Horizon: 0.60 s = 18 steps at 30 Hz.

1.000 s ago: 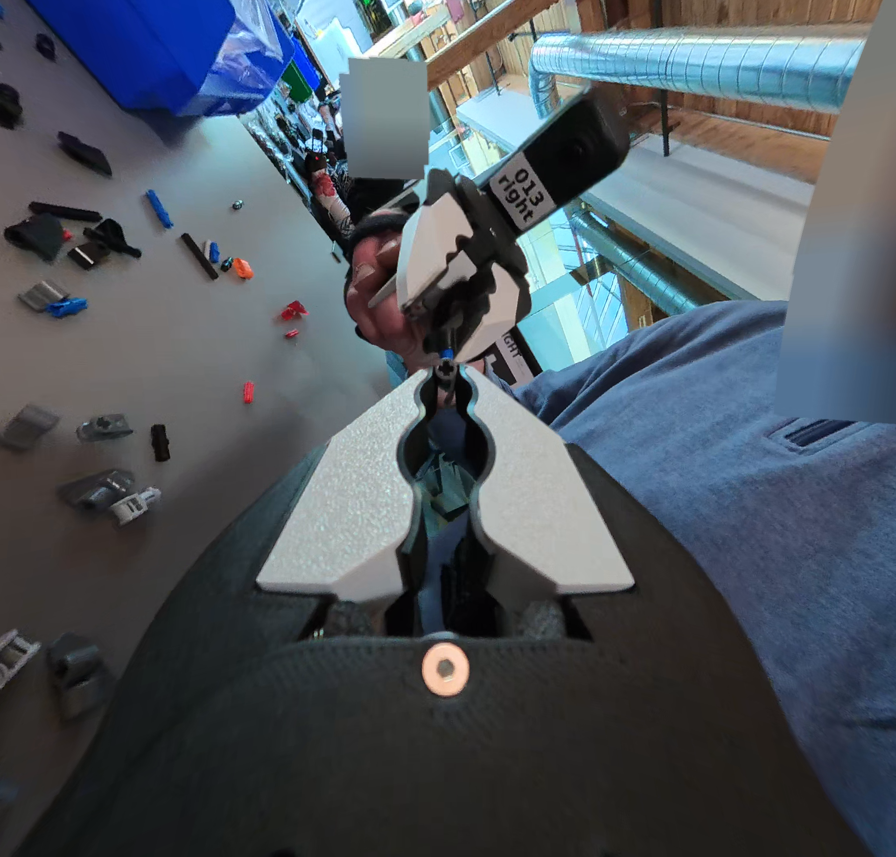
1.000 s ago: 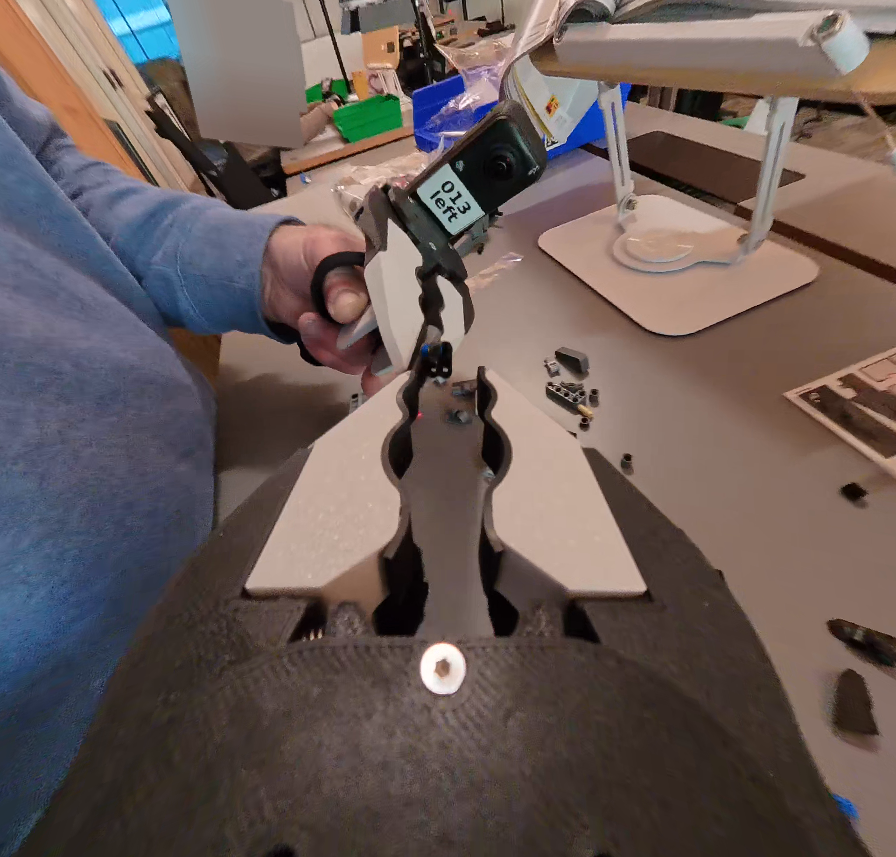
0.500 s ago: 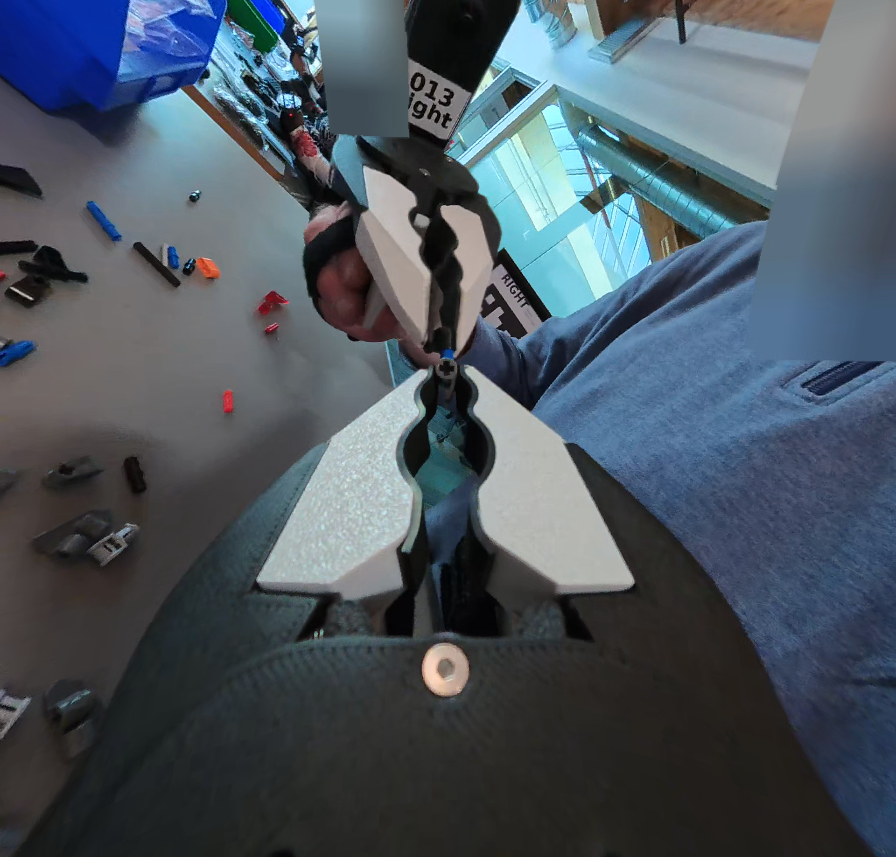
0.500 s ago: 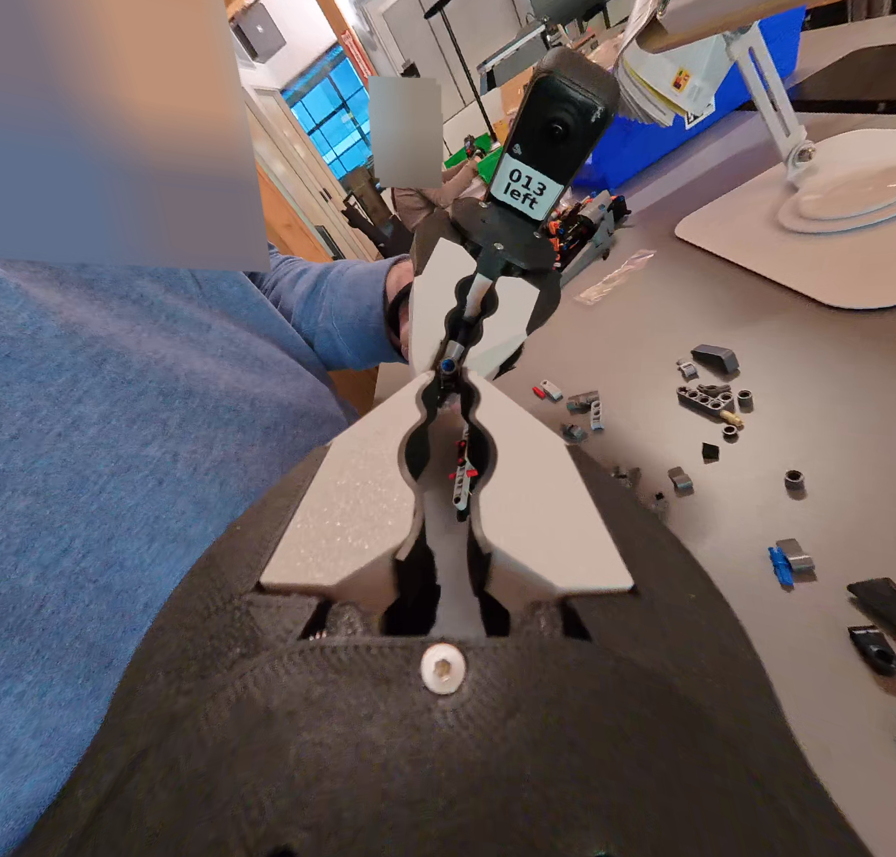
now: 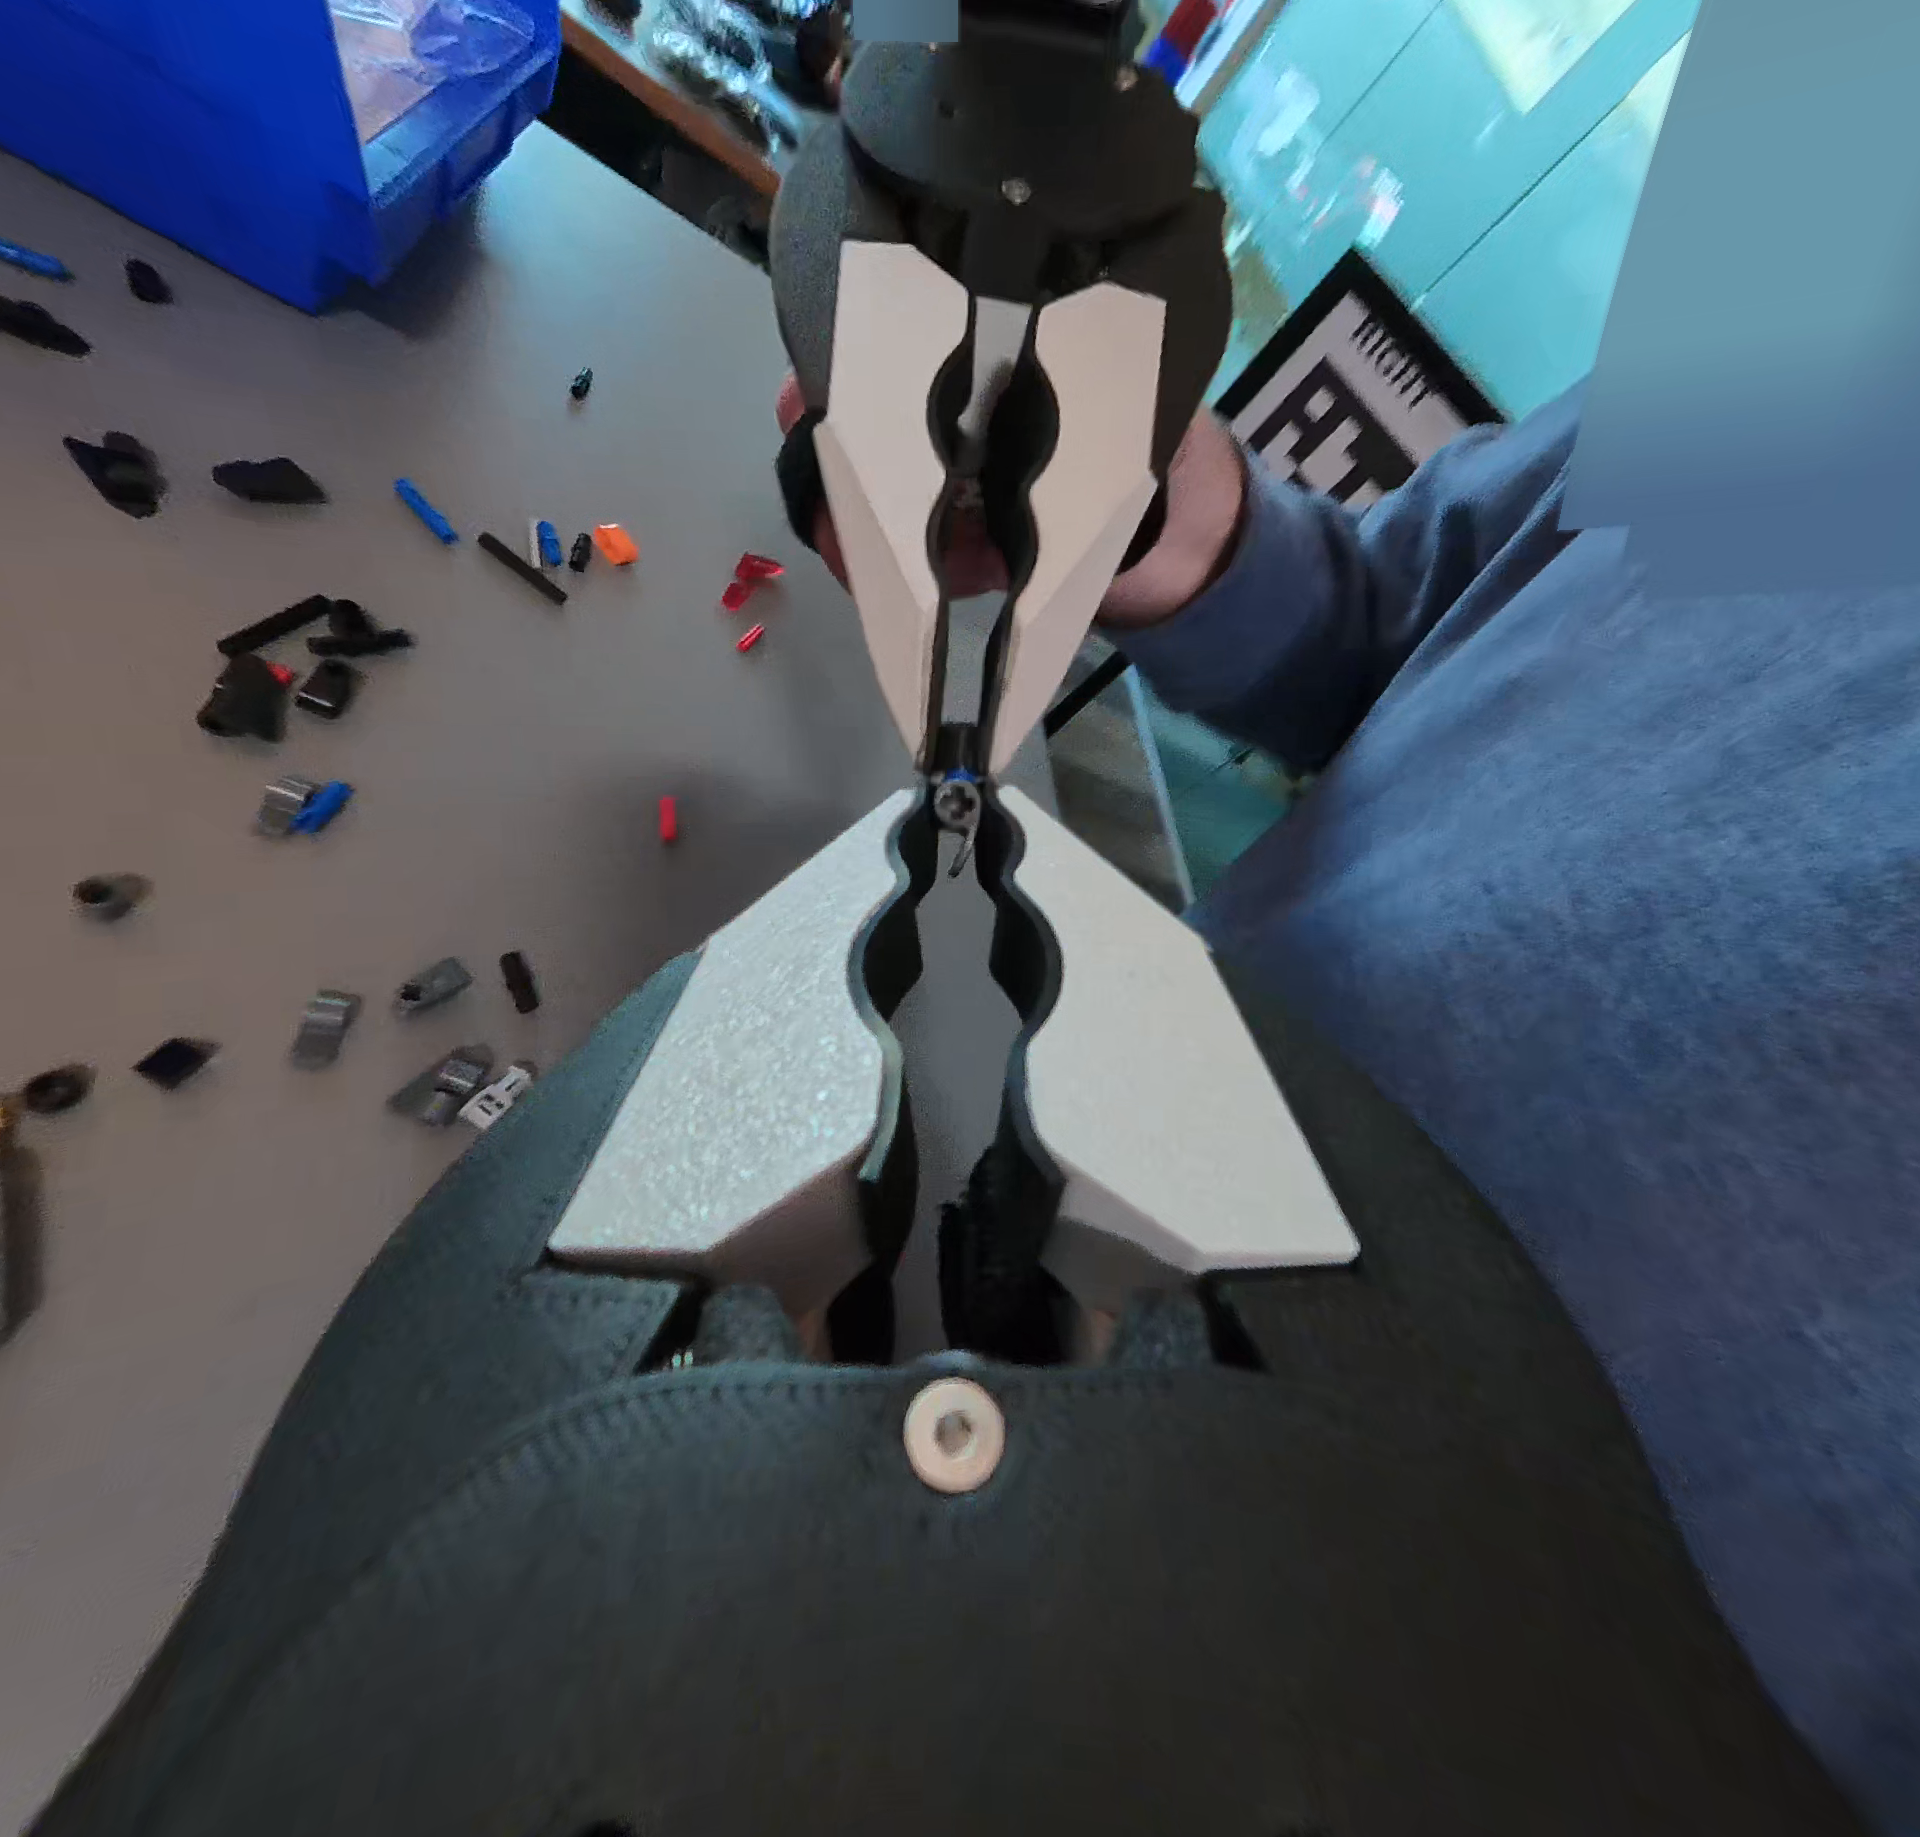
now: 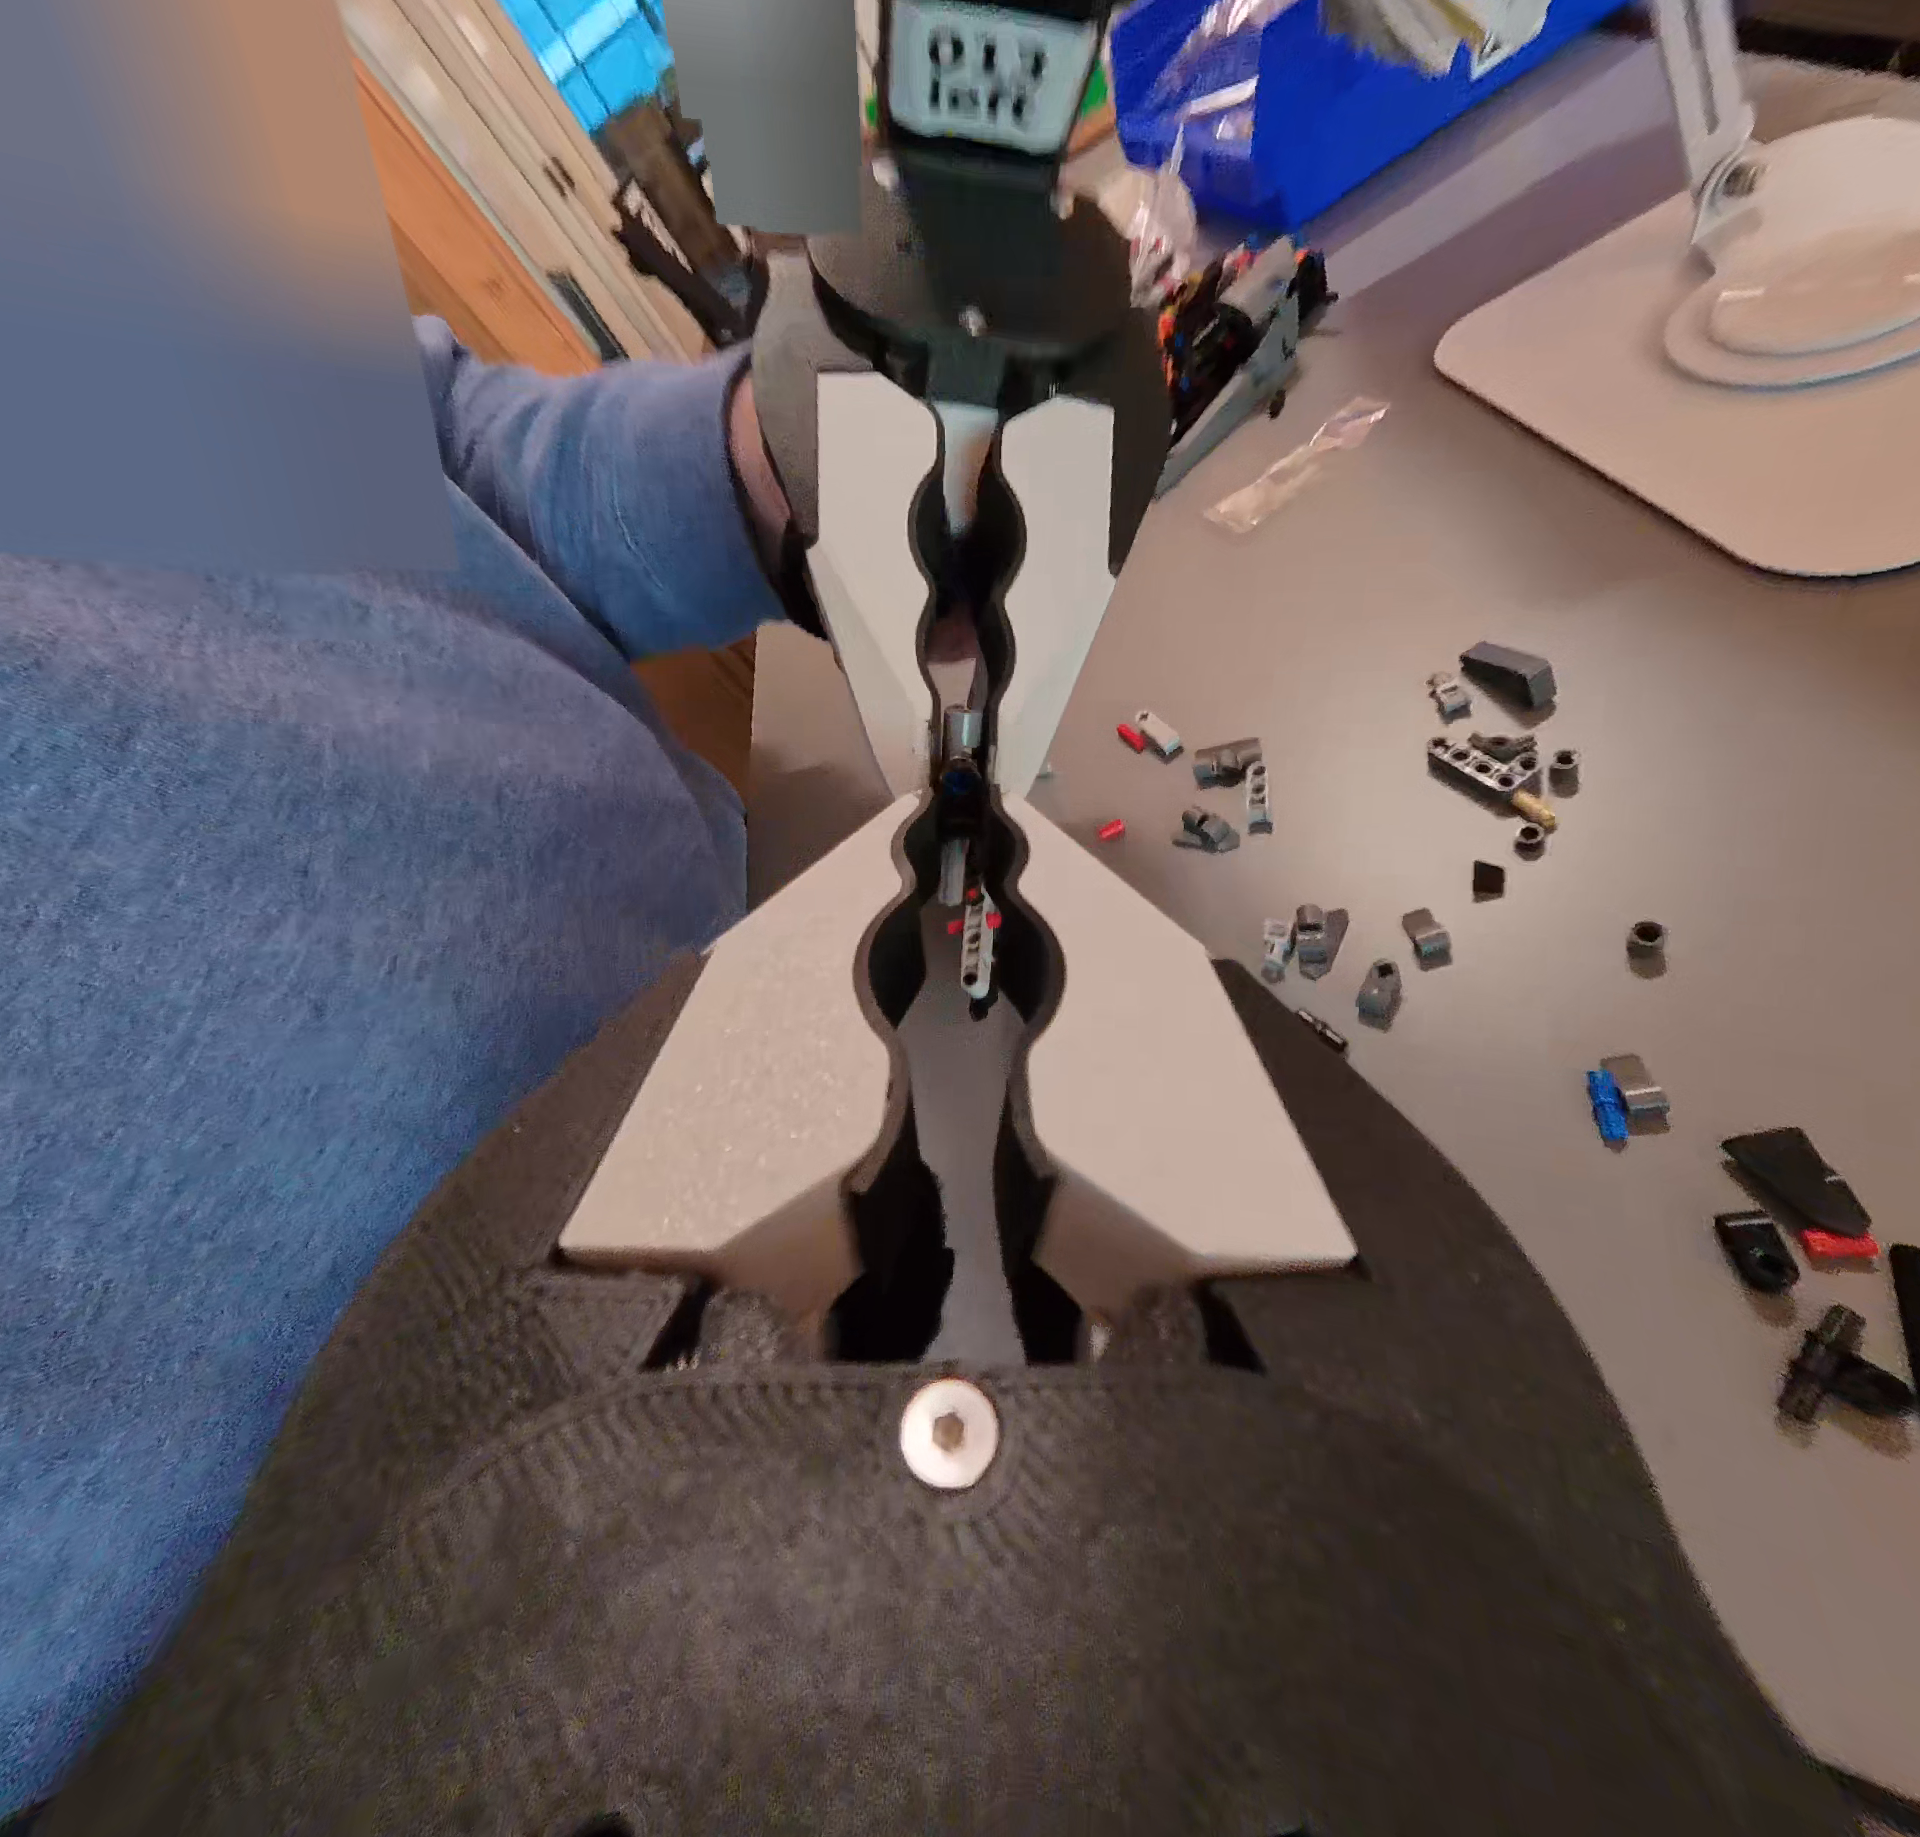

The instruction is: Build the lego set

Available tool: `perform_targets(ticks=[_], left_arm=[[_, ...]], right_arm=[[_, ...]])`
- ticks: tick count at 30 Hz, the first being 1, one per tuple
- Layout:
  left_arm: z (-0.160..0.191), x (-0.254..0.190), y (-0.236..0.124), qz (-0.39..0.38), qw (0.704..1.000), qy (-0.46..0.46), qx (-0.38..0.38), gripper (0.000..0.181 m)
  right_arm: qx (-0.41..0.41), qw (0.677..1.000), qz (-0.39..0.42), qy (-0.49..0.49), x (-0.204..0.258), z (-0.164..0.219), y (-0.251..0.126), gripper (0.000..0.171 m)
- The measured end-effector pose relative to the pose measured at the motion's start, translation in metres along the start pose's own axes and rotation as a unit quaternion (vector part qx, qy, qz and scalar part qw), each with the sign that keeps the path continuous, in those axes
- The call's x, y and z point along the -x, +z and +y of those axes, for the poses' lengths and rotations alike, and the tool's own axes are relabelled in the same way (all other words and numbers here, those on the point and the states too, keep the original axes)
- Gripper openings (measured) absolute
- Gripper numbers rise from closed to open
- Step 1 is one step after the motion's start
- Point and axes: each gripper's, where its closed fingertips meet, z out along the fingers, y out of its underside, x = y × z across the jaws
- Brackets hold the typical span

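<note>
A: What is held at the jaws?

B: A small grey bush (image 5: 954, 802) with a cross-shaped hole is pinched at the tips of the left gripper (image 5: 954, 819). A short black pin with a blue collar (image 6: 960, 788) is pinched at the tips of the right gripper (image 6: 958, 800). Both pairs of jaws are pressed in on their parts, with only a narrow gap left behind the tips.

A: How are the two placed?

B: They are held tip to tip above the table (image 5: 582, 935), the one gripper facing the other head-on. The pin and the bush are seen touching or very nearly so; whether the pin is already seated cannot be told.

A: What lies further out?

B: Loose pieces are scattered over the table: black, grey, blue and red ones (image 5: 312, 805) in the left view, and a perforated grey beam (image 6: 1481, 764) among others in the right view. A partly built model (image 6: 1242, 343) is seen at the far side, near a blue bin (image 6: 1351, 114). A lamp base (image 6: 1714, 437) is set to the right.

A: How far along is the build?

B: Some of it is judged done, given the assembled model. Much is judged left, since many pieces are still unused, and this small joint is itself yet to be added to the model.
</note>
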Motion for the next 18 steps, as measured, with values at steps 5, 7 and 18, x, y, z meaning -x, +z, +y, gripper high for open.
perform_targets(ticks=[5,7,18], left_arm=[[0.006,0.007,0.002,-0.067,0.994,0.065,0.057,0.007],[0.01,0.009,0.002,-0.077,0.992,0.071,0.072,0.007],[-0.018,0.025,-0.024,0.03,0.966,-0.179,-0.181,0.006]], right_arm=[[0.043,0.999,0.025,0.003,-0.004,0.006,0.002,0.004],[0.056,0.998,0.026,0.007,-0.005,0.009,0.004,0.004],[-0.015,0.997,0.075,-0.022,-0.019,-0.021,-0.004,0.039]])
